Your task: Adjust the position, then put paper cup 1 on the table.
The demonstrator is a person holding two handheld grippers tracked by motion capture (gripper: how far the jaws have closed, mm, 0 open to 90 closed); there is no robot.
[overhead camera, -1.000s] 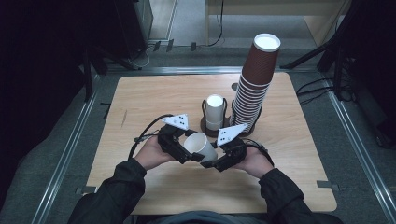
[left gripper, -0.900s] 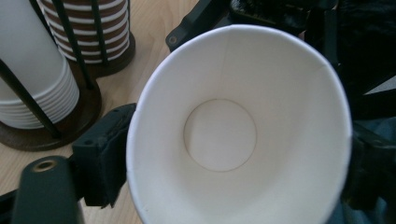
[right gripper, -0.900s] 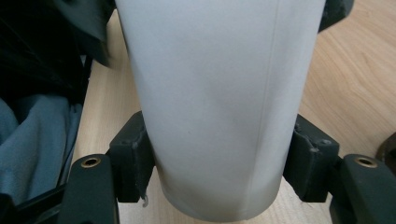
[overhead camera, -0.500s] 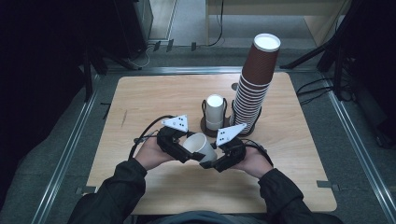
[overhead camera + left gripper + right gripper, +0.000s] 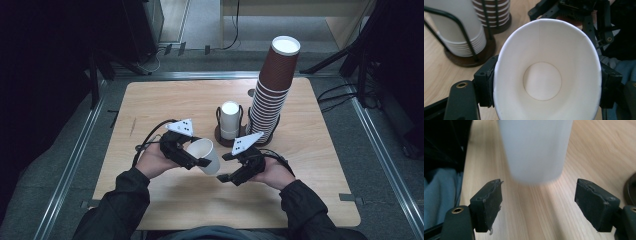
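Observation:
My left gripper is shut on a white paper cup, held tilted above the table's front middle. In the left gripper view the cup faces the camera mouth-first, its rim squeezed oval between the pads. My right gripper stands open just to the cup's right. In the right gripper view the cup's base hangs ahead of the wide-apart pads, apart from both.
A short stack of white cups sits in a black wire holder on a round base. Beside it a tall leaning stack of brown cups rises in its own holder. The wooden table has metal rails around it.
My right gripper has let go of the cup and drawn back a little to the right. The left gripper keeps the cup, now tilted slightly further left.

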